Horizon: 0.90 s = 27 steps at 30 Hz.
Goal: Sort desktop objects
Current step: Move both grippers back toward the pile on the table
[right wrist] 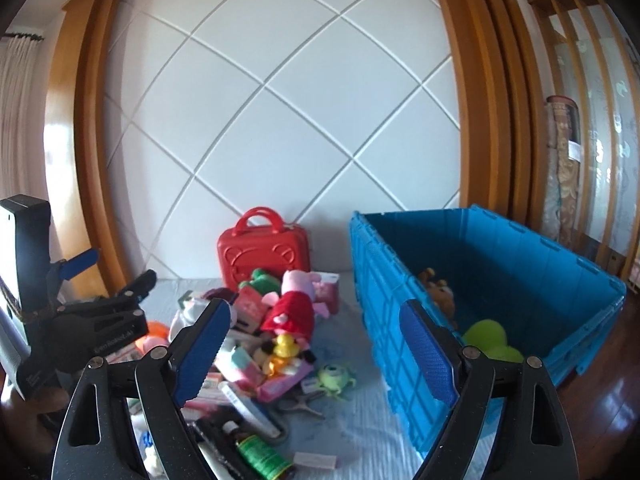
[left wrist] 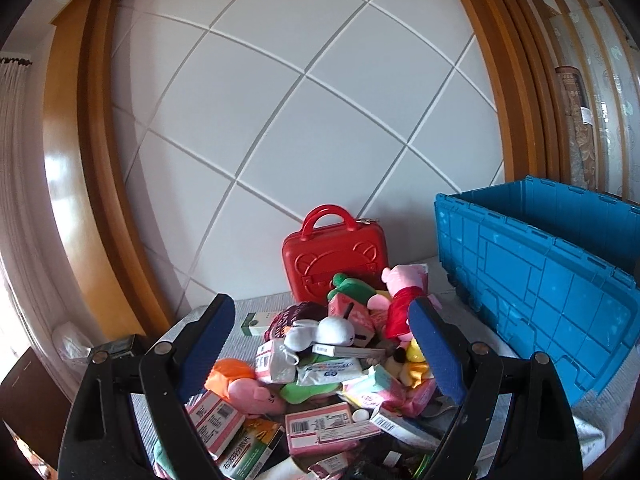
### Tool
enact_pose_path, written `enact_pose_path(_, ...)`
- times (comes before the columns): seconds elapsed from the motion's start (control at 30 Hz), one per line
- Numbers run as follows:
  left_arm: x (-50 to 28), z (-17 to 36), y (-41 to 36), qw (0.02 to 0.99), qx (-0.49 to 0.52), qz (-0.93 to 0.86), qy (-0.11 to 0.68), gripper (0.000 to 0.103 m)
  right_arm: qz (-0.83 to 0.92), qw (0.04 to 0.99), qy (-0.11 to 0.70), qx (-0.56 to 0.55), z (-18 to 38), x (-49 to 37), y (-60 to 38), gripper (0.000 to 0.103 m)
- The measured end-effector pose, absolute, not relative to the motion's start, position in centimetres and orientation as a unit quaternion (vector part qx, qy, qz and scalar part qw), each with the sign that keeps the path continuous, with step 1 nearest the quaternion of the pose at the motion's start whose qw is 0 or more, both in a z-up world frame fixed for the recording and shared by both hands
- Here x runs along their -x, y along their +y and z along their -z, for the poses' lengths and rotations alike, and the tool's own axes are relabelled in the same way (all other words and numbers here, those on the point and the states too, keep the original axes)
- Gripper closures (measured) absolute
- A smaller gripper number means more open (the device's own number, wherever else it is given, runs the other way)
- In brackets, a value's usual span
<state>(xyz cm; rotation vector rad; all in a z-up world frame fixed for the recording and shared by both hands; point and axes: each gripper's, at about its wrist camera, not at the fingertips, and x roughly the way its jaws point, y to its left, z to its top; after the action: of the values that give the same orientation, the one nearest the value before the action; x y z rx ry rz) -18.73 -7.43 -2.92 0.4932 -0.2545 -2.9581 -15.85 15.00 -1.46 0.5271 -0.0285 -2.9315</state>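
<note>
Nearest me, both tools are empty: my left gripper [left wrist: 322, 346] hangs over the heap with its blue pads spread wide, and my right gripper [right wrist: 316, 346] is spread just as wide, its left pad over the heap's right edge and its right pad in front of the blue crate [right wrist: 384, 320]. The heap [left wrist: 320, 368] of medicine boxes, packets and soft toys lies directly under and ahead of the left gripper on the grey cloth [right wrist: 360, 432]. My worry is the tangle: everything overlaps, so closing on one piece could drag a neighbour along or tip flat boxes off the near edge. The white plush dog [left wrist: 320, 330] sits on top, centred between the left pads, and looks the cleanest pick. To the right, the small green monster toy [right wrist: 336, 376] lies apart from the heap, between it and the crate, ahead of the right gripper. Further back the pink pig plush [right wrist: 294, 308] in red leans on the pile. The crate, right of the heap, already holds a brown plush [right wrist: 438, 290] and a lime-green toy [right wrist: 488, 340]; its tall near wall could catch a low carry. Farthest, a red carry case [left wrist: 334, 258] stands against the wall.
</note>
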Motion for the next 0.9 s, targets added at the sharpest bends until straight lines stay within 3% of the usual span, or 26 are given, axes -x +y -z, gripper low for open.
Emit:
enact_pose_path(0.37,15.8,5.4,-11.0,0.166,-0.165,0.969,-0.078,0.014,0.971,0.139,0.008,-0.195,4.2,18.0,14.7,0.015)
enact_pose_path(0.9,13.4,15.5,-8.2,0.207,-0.252,0.944,-0.048,0.014,0.925,0.244,0.064,-0.284,12.3,20.0,15.1,0.015)
